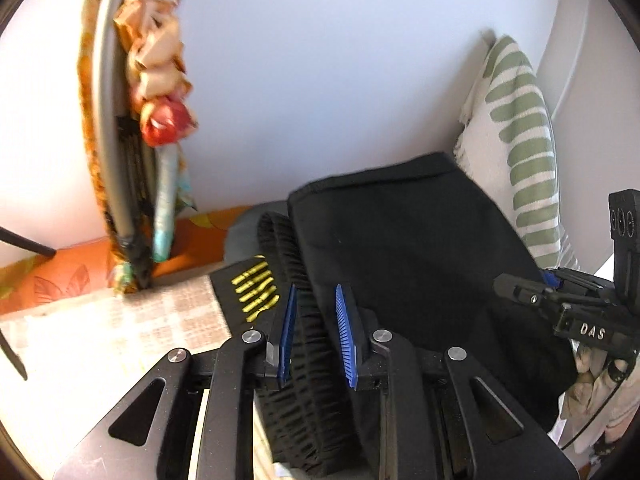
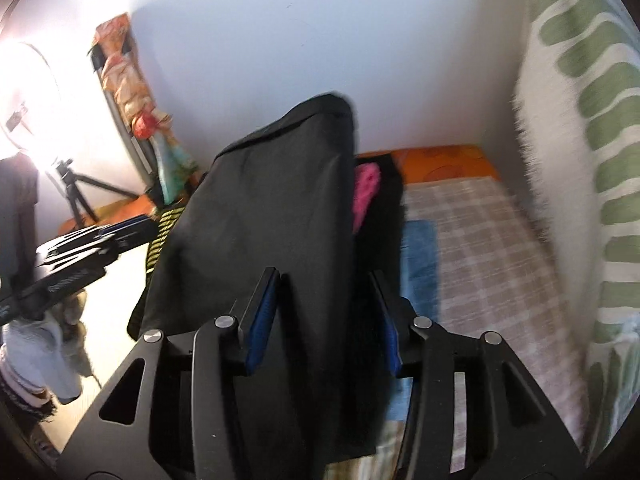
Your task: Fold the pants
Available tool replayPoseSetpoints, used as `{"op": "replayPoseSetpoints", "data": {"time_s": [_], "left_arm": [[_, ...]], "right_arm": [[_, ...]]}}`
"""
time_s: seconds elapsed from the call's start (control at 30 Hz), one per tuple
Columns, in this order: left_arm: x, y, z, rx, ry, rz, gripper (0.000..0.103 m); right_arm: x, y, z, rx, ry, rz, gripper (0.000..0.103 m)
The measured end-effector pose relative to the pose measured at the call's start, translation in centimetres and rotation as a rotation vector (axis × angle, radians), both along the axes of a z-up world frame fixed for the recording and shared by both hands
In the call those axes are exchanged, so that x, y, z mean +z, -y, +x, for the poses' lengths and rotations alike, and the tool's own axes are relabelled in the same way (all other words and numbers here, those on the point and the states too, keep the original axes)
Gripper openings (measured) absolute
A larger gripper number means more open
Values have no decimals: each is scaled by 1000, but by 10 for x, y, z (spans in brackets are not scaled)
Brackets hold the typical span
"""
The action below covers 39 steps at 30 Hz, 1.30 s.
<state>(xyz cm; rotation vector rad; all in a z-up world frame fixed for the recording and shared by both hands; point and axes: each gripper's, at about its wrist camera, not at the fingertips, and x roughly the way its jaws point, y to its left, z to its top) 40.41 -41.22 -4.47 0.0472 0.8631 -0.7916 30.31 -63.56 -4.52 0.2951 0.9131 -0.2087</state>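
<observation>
Left hand-held gripper (image 1: pixel 316 336): the pants (image 1: pixel 400 248) have their gathered waistband running between its blue pads. A gap shows on both sides of the band, so I read the pads as released rather than pinching, though the margin is small. Right hand-held gripper (image 2: pixel 324 320): jaws stand well apart with black cloth lying between them; the right pad is clear of the fabric and the left pad is just beside it. Released.

The pants lie folded on the bed (image 2: pixel 472 240), a checked cover beneath, the waistband end toward the left gripper. A yellow-striped dark item (image 1: pixel 256 292) lies just beside the waistband. A green-striped pillow (image 1: pixel 528 152) stands against the wall beyond.

Risks, as judged: the elastic band could catch on a ribbed pad as the left gripper withdraws, dragging the top layer and spoiling the fold. The right-side cloth, unsupported, may slump open.

Not determinable: how many layers the fold has, whether the legs are aligned, and what the pink item (image 2: pixel 366 192) behind the pants is. Both views are motion-blurred, and the near edge of the pants is hidden behind the gripper bodies.
</observation>
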Motion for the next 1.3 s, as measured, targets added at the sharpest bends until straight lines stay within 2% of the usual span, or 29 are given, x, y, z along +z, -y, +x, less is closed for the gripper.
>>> {"op": "replayPoseSetpoints", "data": {"time_s": [0.1,0.27,0.33,0.37,0.43,0.47,0.57,0.6,0.67,0.87,1.0,1.23,1.3], "left_arm": [[10,-11,-3,-8,18,-7,20],[26,-33,-20,-39,61,2,22],[33,-36,-27,-45,71,1,31],[38,-39,-31,-46,74,-7,36],[45,-43,-39,-49,82,-16,39],[48,-45,-42,-48,89,-16,39],[57,-55,-55,-57,98,-16,50],[59,-60,-60,-64,100,-17,53],[64,-65,-69,-61,115,-16,54],[75,-90,-98,-67,131,-21,64],[78,-103,-118,-64,146,-11,69],[93,-129,-155,-56,179,-13,70],[98,-138,-166,-55,190,-22,74]], "right_arm": [[11,4,-9,-47,42,-15,47],[27,-3,-20,-57,73,-28,47],[34,-10,-24,-47,72,-31,47],[36,-13,-25,-45,73,-40,50],[42,-21,-31,-42,78,-58,54],[45,-24,-34,-37,84,-61,54],[53,-37,-45,-31,79,-101,57],[55,-41,-49,-28,76,-113,60],[61,-51,-56,-20,80,-127,74],[83,-82,-84,-32,114,-175,88],[93,-101,-98,-41,122,-215,88],[107,-127,-127,-68,157,-241,89],[112,-135,-135,-72,163,-254,95]]}}
